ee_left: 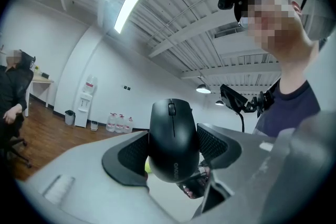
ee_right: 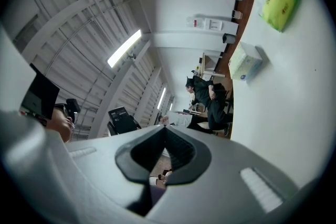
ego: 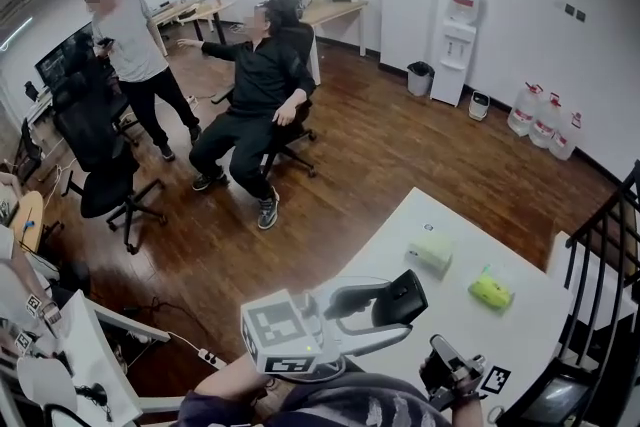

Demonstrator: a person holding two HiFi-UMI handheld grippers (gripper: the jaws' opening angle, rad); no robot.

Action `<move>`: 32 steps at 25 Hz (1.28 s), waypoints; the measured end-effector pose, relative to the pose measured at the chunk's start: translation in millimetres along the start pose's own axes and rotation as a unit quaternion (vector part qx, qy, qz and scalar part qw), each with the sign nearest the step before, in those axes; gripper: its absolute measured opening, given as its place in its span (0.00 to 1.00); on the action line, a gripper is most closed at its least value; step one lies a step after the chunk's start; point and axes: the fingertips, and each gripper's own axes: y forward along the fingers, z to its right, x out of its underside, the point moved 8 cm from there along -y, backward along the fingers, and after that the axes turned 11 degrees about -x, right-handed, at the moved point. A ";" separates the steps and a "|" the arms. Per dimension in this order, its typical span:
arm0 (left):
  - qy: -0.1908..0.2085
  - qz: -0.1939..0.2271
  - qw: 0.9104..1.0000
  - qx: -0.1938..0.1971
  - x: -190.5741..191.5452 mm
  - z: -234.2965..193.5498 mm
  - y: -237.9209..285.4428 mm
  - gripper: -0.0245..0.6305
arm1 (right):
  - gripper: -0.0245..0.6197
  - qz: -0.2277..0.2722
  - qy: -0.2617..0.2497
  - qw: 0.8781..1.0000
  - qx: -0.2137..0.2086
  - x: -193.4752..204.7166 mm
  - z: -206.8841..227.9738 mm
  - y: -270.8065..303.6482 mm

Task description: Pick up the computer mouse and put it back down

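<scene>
our left gripper (ee_left: 173, 150) pinches the black computer mouse (ee_left: 174, 139) by its two sides and holds it in the air over the near part of the white table (ego: 455, 315), while our right gripper (ee_right: 164, 132) sits off to the side with its jaws pressed together on nothing. we judge the main risk is a slip: the mouse's sides look smooth and rounded, so a tilt or a hurried lowering could let it twist free. opening the jaws before it rests flat, or too near the table's edge, could send it to the floor (ego: 350, 165).
</scene>
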 end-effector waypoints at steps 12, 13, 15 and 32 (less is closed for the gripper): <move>0.048 0.026 0.998 -0.014 -17.6 30.7 3.6 0.50 | 0.05 0.003 0.014 1.000 -0.009 -7.1 3.3 -19.4; 0.049 0.026 0.998 -0.015 -18.5 31.0 4.4 0.50 | 0.05 0.004 0.014 1.000 -0.009 -7.8 2.8 -20.8; 0.049 0.025 0.998 -0.020 -20.1 29.8 7.3 0.51 | 0.05 0.008 0.014 1.000 -0.007 -9.3 3.0 -24.3; 0.091 -0.053 0.994 -0.020 23.2 9.5 132.7 0.51 | 0.05 0.106 -0.011 0.994 0.027 -39.4 -6.2 -101.4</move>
